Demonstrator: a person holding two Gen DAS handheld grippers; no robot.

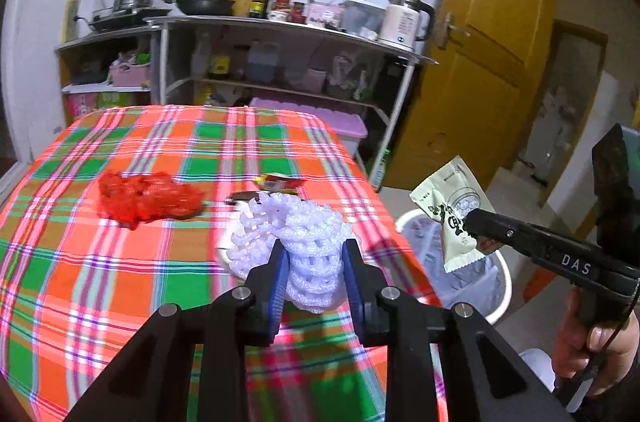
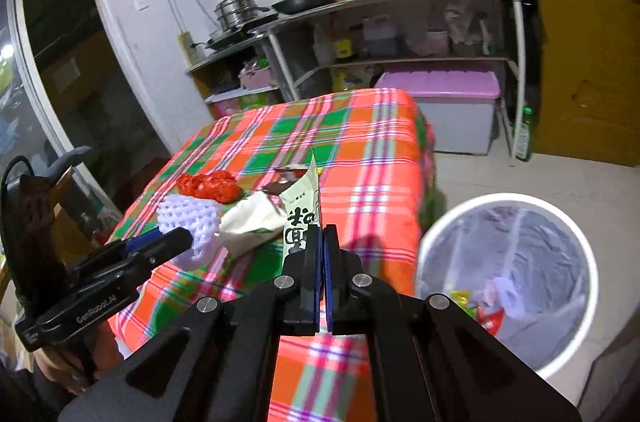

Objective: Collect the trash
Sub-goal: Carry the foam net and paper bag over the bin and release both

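My left gripper (image 1: 316,248) is shut on a white foam net sleeve (image 1: 308,222), its blue pads pressing on both sides, just above the plaid tablecloth (image 1: 120,282). My right gripper (image 2: 322,231) is shut on a cream snack wrapper (image 2: 302,206) that stands up between the pads. In the left wrist view, the right gripper (image 1: 470,222) holds the wrapper (image 1: 444,194) over the white lined trash bin (image 1: 468,282). The right wrist view shows the left gripper (image 2: 186,236) with the foam net (image 2: 188,222). The bin (image 2: 480,200) holds several wrappers.
A red mesh net (image 1: 148,198) and a small red and yellow wrapper (image 1: 280,181) lie on the table. A crumpled cream bag (image 2: 252,222) lies beside the foam net. Kitchen shelves (image 1: 280,26) stand behind the table. The bin stands on the floor by the table's right edge.
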